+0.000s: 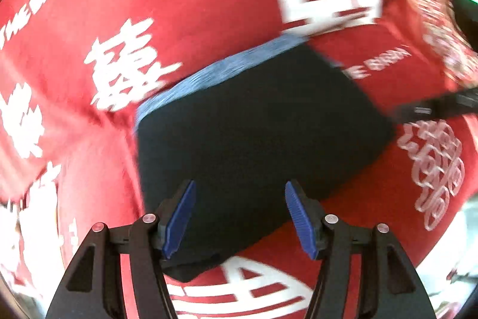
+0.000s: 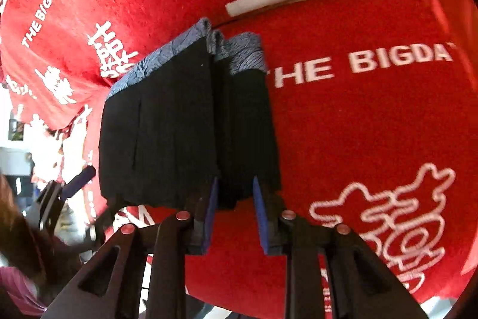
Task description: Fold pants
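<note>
the right claw [image 2: 233, 211] pinches the folded pants [image 2: 185, 121] at their near edge; the left claw [image 1: 240, 217], released, hovers over them.

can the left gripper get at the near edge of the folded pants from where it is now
Probably yes. The left gripper is open, its blue pads spread over the near part of the dark folded pants, with nothing between them. The right gripper grips the far side, seemingly clear.

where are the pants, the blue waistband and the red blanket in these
pants [image 1: 254, 139]: left wrist view, middle of the folded black cloth
waistband [image 2: 155, 65]: right wrist view, patterned blue strip along the top edge
blanket [image 2: 373, 124]: right wrist view, bare red area right of the pants
</note>
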Motion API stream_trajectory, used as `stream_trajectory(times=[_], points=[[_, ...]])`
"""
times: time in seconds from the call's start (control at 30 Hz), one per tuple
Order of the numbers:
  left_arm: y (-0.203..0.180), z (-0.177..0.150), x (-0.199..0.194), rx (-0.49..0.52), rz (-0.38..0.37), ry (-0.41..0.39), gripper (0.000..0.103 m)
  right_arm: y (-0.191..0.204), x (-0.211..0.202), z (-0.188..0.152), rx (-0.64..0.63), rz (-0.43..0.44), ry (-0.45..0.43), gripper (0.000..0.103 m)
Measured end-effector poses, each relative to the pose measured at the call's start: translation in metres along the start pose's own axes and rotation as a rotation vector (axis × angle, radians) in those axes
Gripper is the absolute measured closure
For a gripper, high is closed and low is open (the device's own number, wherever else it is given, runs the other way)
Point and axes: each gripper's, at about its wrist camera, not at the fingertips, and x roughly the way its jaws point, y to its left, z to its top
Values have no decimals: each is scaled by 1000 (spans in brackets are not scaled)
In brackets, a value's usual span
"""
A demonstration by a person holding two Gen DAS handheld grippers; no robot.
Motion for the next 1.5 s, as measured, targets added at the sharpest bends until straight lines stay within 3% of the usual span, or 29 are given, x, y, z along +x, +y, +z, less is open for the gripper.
stream_trajectory(times=[0.17,0.23,0.47,0.63,0.93,0.97,1.0,1.03,1.2,1.5], points=[[29,-11,25,-161,-62,111,40,23,-21,-7,-12,-15,-96,76],[29,-14,24,-167,-72,113,40,35,-22,-9,-42,-22,-112,76],[38,-16,24,-193,-107,134,40,62,20,-15,-120,-118,-9,76],[50,-19,20,-219,-140,141,40,56,29,-19,-49,-117,-6,68],[75,-32,18,-231,-142,161,40,72,35,-23,-41,-216,-17,58],[78,-33,17,-231,-141,160,31,74,36,-23,-35,-228,-21,57],[82,-35,16,-234,-139,158,14,76,37,-23,-31,-240,-24,56],[87,-37,14,-241,-136,151,11,77,37,-24,-27,-248,-24,56],[107,-43,12,-241,-130,153,11,81,39,-32,13,-277,-12,50],[123,-55,15,-236,-119,181,11,82,40,-62,110,-262,13,50]])
